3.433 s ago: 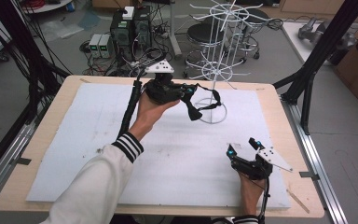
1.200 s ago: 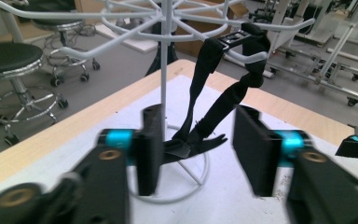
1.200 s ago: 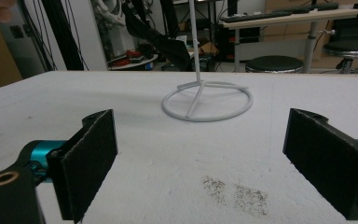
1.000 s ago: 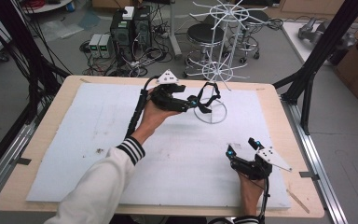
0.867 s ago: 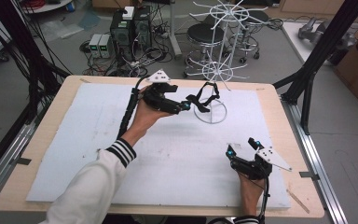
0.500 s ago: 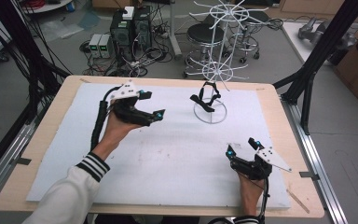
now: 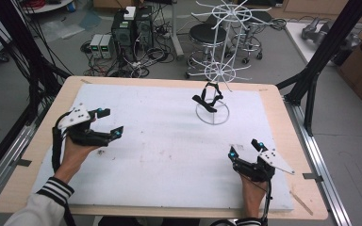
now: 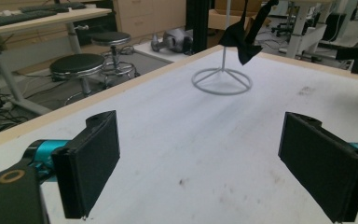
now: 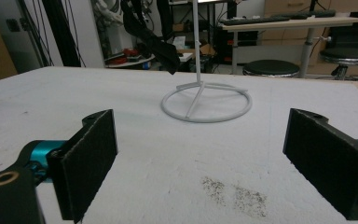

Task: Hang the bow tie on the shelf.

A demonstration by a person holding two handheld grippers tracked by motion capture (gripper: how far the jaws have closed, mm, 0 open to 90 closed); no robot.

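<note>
While both grippers sit spread and empty, a black strap (image 7: 206, 98) hangs on the white wire stand (image 7: 212, 113).
From above, left gripper (image 7: 107, 123) and right gripper (image 7: 245, 149) flank it; each gripper view adds stools behind.

In the left gripper view, the top edge cuts off the white wire stand (image 8: 222, 79) and the black strap (image 8: 245, 32) hanging on it. The right gripper view cuts the stand (image 9: 205, 102) and strap (image 9: 151, 39) the same way. In the high view, the person's sleeve (image 7: 37, 207) runs off the bottom.
</note>
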